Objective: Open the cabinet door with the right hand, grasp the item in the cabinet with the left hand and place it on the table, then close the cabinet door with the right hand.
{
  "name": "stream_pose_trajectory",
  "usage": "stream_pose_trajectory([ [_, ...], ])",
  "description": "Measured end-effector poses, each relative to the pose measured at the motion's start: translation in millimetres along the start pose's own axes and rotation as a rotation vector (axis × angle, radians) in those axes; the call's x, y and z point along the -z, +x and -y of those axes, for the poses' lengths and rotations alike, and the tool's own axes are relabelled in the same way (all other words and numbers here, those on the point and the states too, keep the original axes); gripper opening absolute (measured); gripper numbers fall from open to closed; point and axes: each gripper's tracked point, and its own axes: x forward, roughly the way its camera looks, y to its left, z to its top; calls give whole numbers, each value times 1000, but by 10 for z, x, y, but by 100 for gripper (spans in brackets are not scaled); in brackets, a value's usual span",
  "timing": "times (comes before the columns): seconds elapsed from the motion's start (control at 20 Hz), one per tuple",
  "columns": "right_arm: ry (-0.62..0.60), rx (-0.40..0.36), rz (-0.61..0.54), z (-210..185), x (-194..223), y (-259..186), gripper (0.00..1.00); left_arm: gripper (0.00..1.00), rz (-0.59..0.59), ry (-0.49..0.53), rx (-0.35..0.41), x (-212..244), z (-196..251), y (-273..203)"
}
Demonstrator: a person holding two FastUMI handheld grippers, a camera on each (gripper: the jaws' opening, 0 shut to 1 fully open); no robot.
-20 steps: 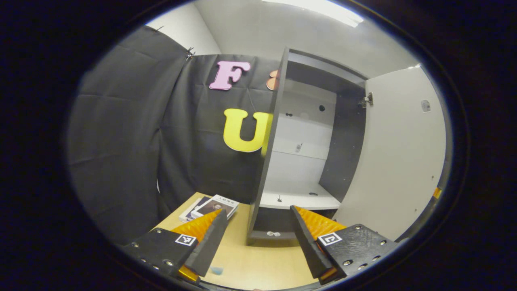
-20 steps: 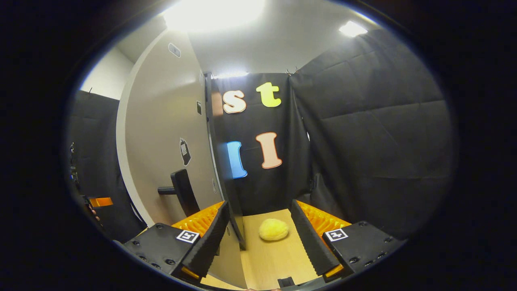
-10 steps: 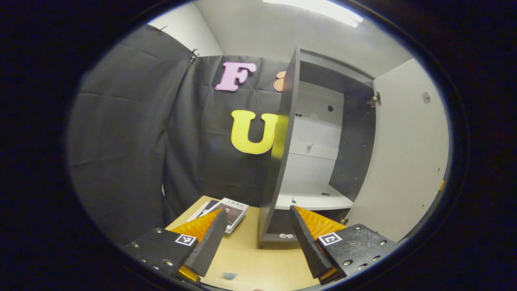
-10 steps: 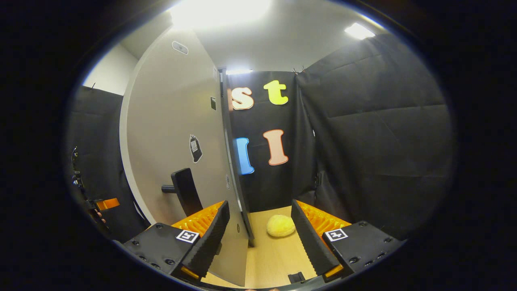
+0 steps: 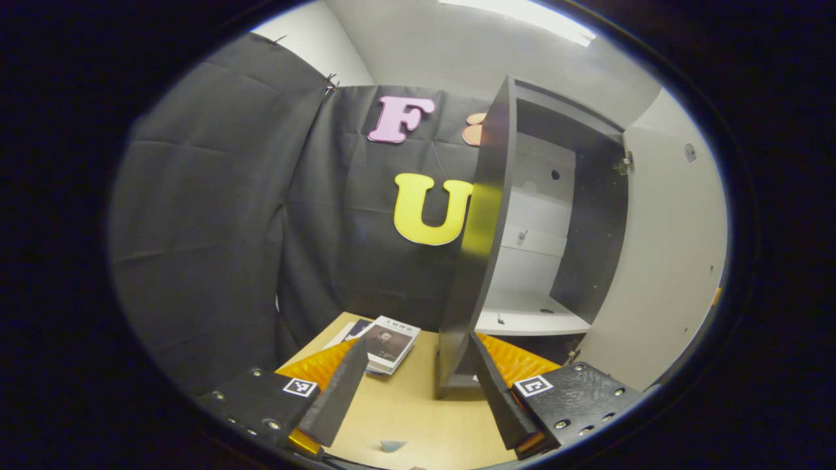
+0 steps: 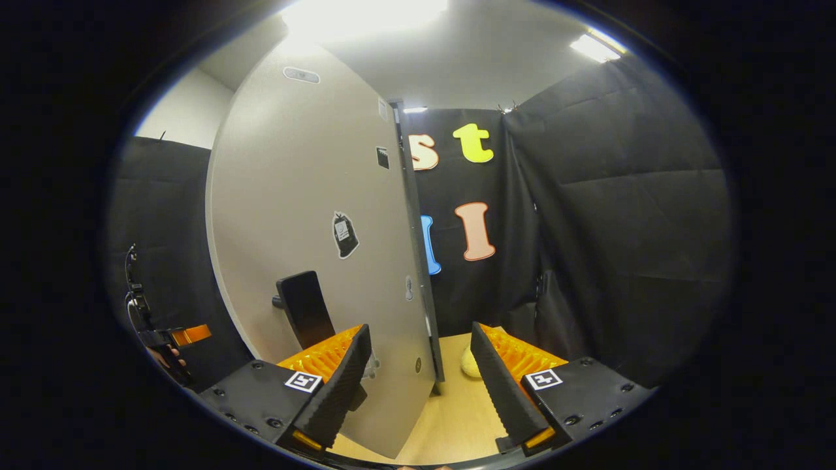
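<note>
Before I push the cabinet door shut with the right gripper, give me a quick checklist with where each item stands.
1. Cabinet shelf emptied: ok, it looks bare.
2. Item on the table: cannot tell; a yellow soft item lies on the table, half hidden by the door edge.
3. Left gripper clear of the opening: ok, open, empty, in front of the cabinet.
4. Right gripper ready: ok, open, with the door's free edge between its fingers.
5. Door handle within reach: ok, just left of the right gripper.
6. Books out of the door's path: ok, left of the cabinet.
</note>
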Motion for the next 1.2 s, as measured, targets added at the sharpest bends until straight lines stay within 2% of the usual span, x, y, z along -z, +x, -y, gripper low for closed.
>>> stream_pose_trajectory([
  [0.15, 19, -10, -3, -162, 34, 47, 100, 92, 14, 11, 2, -47, -80, -30],
  [0.2, 30, -15, -5, -223, 57, 57, 97, 92, 17, 18, 3, -61, -110, -29],
  [0.45, 90, -50, -13, -480, 159, 186, 97, 92, 21, 56, 14, -86, -238, 13],
  [0.8, 22, -92, -4, -949, 237, 369, 97, 92, 10, 52, 57, -41, -405, 159],
  [1.0, 9, -174, -48, -1422, 478, 525, 97, 92, -1, 32, 68, -62, -582, 178],
  [1.05, -8, -185, -62, -1497, 507, 554, 92, 92, 1, 31, 69, -67, -608, 179],
  [1.1, -22, -194, -70, -1560, 515, 588, 97, 92, 9, 32, 78, -86, -603, 155],
  [1.2, -43, -205, -69, -1650, 467, 624, 97, 93, 10, 45, 97, -90, -598, 77],
])
